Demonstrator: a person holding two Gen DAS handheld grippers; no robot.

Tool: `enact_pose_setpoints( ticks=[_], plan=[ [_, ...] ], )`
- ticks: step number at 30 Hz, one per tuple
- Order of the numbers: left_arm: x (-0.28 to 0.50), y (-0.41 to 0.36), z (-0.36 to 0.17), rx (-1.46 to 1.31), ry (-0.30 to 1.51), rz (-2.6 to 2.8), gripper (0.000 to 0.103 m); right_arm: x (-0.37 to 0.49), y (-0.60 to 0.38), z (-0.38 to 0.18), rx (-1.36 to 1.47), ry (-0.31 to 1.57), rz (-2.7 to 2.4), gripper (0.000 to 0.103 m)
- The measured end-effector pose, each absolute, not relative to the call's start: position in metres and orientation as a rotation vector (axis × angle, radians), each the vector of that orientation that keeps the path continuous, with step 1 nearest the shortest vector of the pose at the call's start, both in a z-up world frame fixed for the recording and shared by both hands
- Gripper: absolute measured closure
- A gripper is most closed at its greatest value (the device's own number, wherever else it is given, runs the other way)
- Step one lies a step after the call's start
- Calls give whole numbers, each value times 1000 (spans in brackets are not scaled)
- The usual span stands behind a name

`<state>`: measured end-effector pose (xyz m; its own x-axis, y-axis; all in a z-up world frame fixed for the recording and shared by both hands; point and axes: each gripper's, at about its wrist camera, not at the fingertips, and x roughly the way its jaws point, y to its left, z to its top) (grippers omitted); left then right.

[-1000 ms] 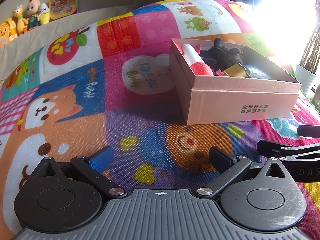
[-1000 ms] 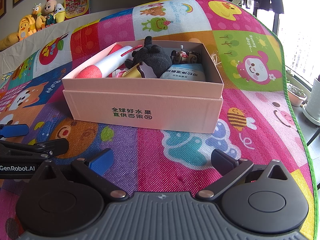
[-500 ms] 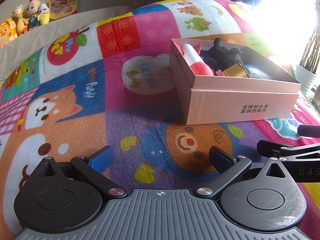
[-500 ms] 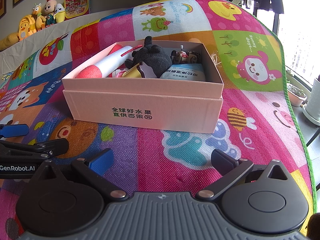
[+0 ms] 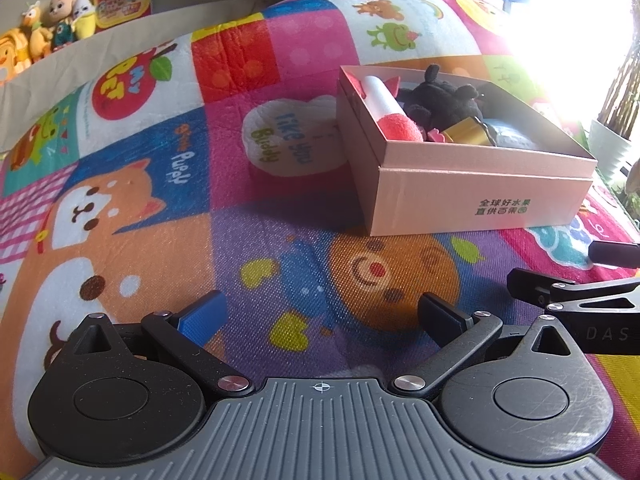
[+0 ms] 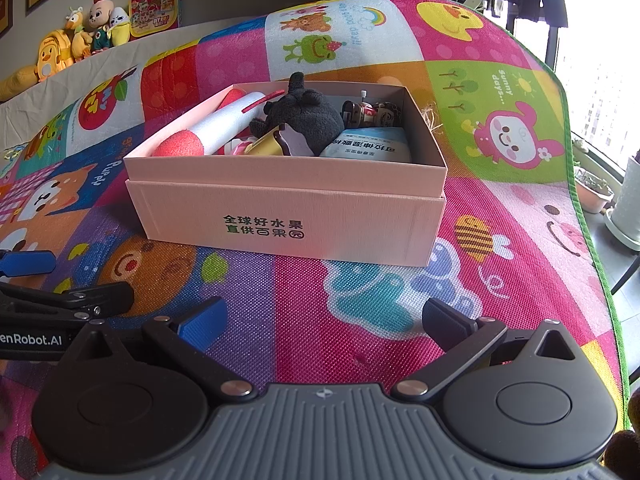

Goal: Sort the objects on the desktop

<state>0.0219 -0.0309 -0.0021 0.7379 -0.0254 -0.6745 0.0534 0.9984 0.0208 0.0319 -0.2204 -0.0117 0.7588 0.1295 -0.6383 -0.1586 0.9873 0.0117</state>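
A pink cardboard box stands on the colourful play mat. Inside lie a white foam rocket with a red tip, a black plush toy, a gold piece, a blue-white packet and a small figure toy. My left gripper stands open low over the mat, left of and nearer than the box, nothing between its fingers. My right gripper is open too, in front of the box, empty.
Several plush toys and a picture book line the ledge at the back left. The mat's green edge drops off at the right, with plant pots beyond. Each gripper's fingers show at the side of the other's view.
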Motion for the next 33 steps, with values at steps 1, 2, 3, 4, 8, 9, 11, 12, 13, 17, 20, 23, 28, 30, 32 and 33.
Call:
enact_pose_setpoints(
  ticks=[1, 2, 3, 4, 8, 9, 11, 12, 13, 17, 20, 23, 28, 30, 32, 33],
  plan=[
    [21, -30, -3, 43, 735, -48, 0, 32, -220, -12, -44, 692, 157, 0],
    [21, -29, -3, 33, 733, -54, 0, 32, -221, -12, -43, 692, 157, 0],
    [21, -27, -3, 30, 732, -62, 0, 32, -220, -12, -43, 692, 157, 0],
    [20, -27, -3, 27, 732, -67, 0, 32, -221, -12, -44, 692, 157, 0],
    [19, -26, -3, 30, 727, -70, 0, 32, -220, -12, -44, 692, 157, 0],
    [19, -27, -3, 33, 725, -66, 0, 32, -220, -12, -44, 692, 157, 0],
    [19, -27, -4, 29, 721, -62, 0, 31, -220, -12, -44, 692, 157, 0],
    [19, -27, -4, 26, 720, -62, 0, 31, -220, -12, -44, 692, 157, 0],
    [19, -27, -4, 25, 719, -61, 0, 31, -220, -12, -44, 692, 157, 0],
    [18, -28, -4, 28, 715, -56, 0, 31, -220, -12, -44, 692, 157, 0],
    [18, -28, -4, 23, 713, -57, 0, 31, -221, -12, -44, 692, 157, 0],
    [18, -28, -4, 24, 714, -56, 0, 31, -221, -12, -44, 692, 157, 0],
    [18, -27, -4, 24, 714, -56, 0, 31, -221, -12, -44, 692, 157, 0],
    [18, -27, -4, 22, 715, -57, 0, 31, -221, -12, -44, 692, 157, 0],
    [19, -27, -4, 22, 717, -59, 0, 31, -221, -12, -44, 692, 157, 0],
    [19, -27, -4, 22, 717, -58, 0, 31, -220, -12, -44, 692, 157, 0]
  ],
)
